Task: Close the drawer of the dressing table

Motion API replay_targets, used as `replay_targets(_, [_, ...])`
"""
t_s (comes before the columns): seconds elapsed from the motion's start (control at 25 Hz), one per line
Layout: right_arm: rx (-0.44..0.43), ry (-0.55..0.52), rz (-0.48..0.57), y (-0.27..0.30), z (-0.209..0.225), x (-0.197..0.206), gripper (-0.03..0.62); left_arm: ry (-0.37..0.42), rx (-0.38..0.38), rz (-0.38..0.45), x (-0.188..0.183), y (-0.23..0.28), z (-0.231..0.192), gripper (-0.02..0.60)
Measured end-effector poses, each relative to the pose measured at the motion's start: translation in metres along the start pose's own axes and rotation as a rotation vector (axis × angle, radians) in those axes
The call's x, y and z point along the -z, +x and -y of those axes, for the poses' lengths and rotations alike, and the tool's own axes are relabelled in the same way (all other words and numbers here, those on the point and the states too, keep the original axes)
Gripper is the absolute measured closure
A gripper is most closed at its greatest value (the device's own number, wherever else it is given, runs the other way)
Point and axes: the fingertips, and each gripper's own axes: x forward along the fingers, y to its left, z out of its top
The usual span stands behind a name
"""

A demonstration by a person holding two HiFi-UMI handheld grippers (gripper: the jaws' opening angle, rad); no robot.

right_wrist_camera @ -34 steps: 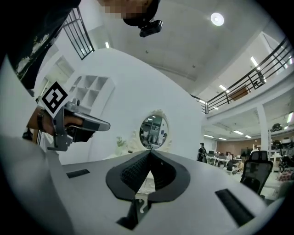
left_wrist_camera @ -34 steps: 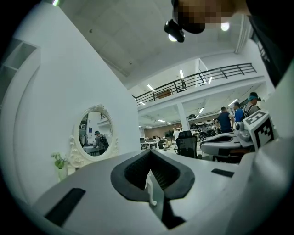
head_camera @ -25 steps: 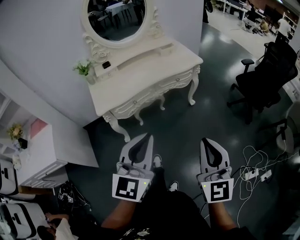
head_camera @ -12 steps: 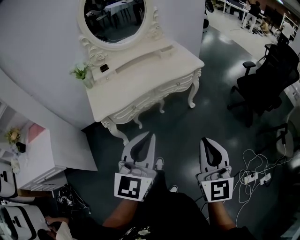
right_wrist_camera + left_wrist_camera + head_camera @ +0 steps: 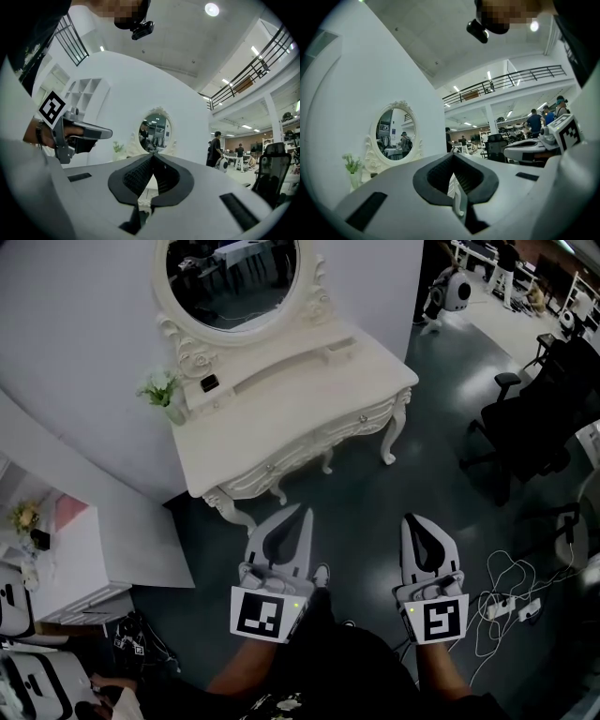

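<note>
Two empty claws were clenched: the left claw point(image 5: 301, 512) and right claw point(image 5: 410, 520) pointed level at the dressing table point(image 5: 281, 395), well ahead. Its drawer point(image 5: 319, 436), beyond the left claw's tip, probably wanted a square push on its front with closed tips. Since a second earlier, the table had drawn slightly nearer.

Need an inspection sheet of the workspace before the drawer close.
Surface: white dressing table, against the wall.
Job's things: drawer front looks flush; cannot tell if open.
Clutter: plant vase, small dark item on rear ledge.
Grippers: left gripper and right gripper shut, empty, short of the table.
Cables: white leads, power strips on floor, right.
Surroundings: office chair, shelf unit, oval mirror.
</note>
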Motion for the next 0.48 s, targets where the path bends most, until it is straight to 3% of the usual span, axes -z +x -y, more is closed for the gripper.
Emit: replay_targets(0.48, [0.029, 0.011, 0.005, 0.054, 0.019, -0.01, 0.595, 0.005, 0.032, -0.003, -0.007, 0.048, -0.032, 0.58])
